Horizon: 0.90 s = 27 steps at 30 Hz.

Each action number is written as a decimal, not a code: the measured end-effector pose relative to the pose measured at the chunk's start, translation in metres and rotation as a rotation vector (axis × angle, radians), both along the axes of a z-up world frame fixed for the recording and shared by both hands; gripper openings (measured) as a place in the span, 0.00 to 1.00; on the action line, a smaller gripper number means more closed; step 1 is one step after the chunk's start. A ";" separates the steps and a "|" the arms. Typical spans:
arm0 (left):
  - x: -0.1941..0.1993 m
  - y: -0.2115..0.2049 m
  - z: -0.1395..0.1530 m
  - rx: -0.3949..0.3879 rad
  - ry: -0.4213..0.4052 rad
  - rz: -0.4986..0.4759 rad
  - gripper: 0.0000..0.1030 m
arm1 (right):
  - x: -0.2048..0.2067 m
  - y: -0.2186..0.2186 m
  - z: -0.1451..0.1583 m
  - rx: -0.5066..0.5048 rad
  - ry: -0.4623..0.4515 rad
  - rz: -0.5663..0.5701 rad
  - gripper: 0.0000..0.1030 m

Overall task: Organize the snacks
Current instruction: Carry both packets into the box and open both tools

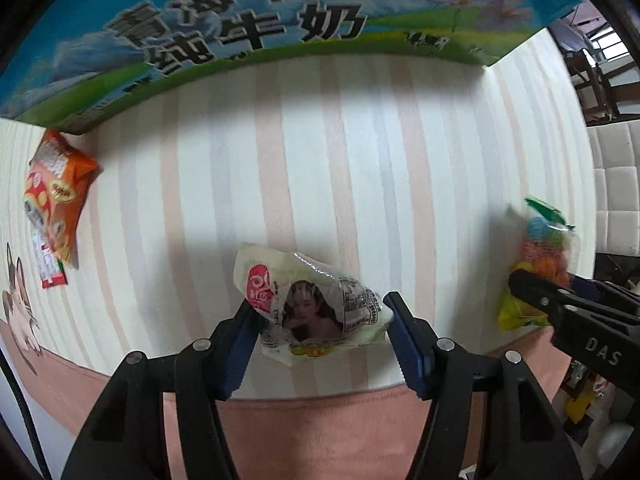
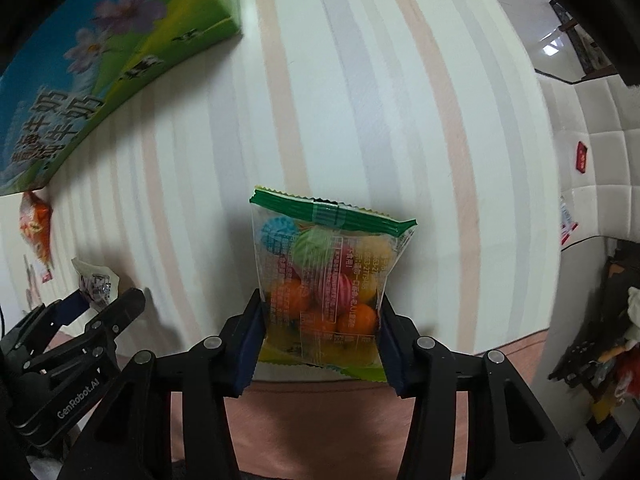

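- Striped cloth in cream, pink and grey covers the table (image 1: pixel 320 140), with a plain pink border along the near edge.
- Between the blue pads of the left tool (image 1: pixel 320 332) sits a white snack packet (image 1: pixel 316 312) printed with a woman's face and a red logo; both pads press its sides, so this tool is closed on the packet.
- From the left wrist view the packet's far end points up and away from the pads, over the striped cloth near the table's front edge.
- Held by the right tool (image 2: pixel 320 320) is a clear candy bag (image 2: pixel 328 276) with a green crimped top seal, filled with round sweets in orange, blue, green, yellow and red stripes.
- Both fingers of the right tool pinch the lower half of the candy bag, which stands upright with the seal uppermost.
- At the far side of the table lies a large milk carton box (image 1: pixel 256 20) in blue and green with black Chinese characters and pink flowers.
- Just beside the box's left corner an orange snack bag (image 1: pixel 56 196) lies flat on the cloth, well apart from both tools.
- Each wrist view catches the other tool off to one side, with its packet in its grip.
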<state>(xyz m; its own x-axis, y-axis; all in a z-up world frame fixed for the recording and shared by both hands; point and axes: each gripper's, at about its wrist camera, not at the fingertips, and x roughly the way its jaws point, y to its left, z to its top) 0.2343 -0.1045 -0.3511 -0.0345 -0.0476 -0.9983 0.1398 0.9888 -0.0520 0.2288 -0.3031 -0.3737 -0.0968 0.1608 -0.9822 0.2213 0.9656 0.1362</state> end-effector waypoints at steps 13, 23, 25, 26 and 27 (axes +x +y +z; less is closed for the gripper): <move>0.017 0.033 0.126 -0.119 -0.156 0.012 0.58 | 0.010 0.032 0.105 0.153 -0.161 0.040 0.51; 0.095 0.045 0.175 -0.105 -0.226 0.029 0.58 | 0.113 0.047 0.195 0.136 -0.290 0.108 0.51; 0.120 0.054 0.178 -0.085 -0.234 0.041 0.58 | 0.137 0.049 0.198 0.122 -0.294 0.114 0.51; 0.130 0.058 0.178 -0.080 -0.235 0.047 0.58 | 0.149 0.049 0.199 0.115 -0.293 0.113 0.51; 0.144 0.064 0.178 -0.073 -0.236 0.060 0.58 | 0.158 0.049 0.198 0.106 -0.292 0.115 0.51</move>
<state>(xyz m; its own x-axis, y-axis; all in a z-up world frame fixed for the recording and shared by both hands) 0.3782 -0.0409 -0.1735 0.2041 -0.1147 -0.9722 0.0982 0.9905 -0.0963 0.3868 -0.2543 -0.1753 0.1631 0.2681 -0.9495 0.0485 0.9590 0.2792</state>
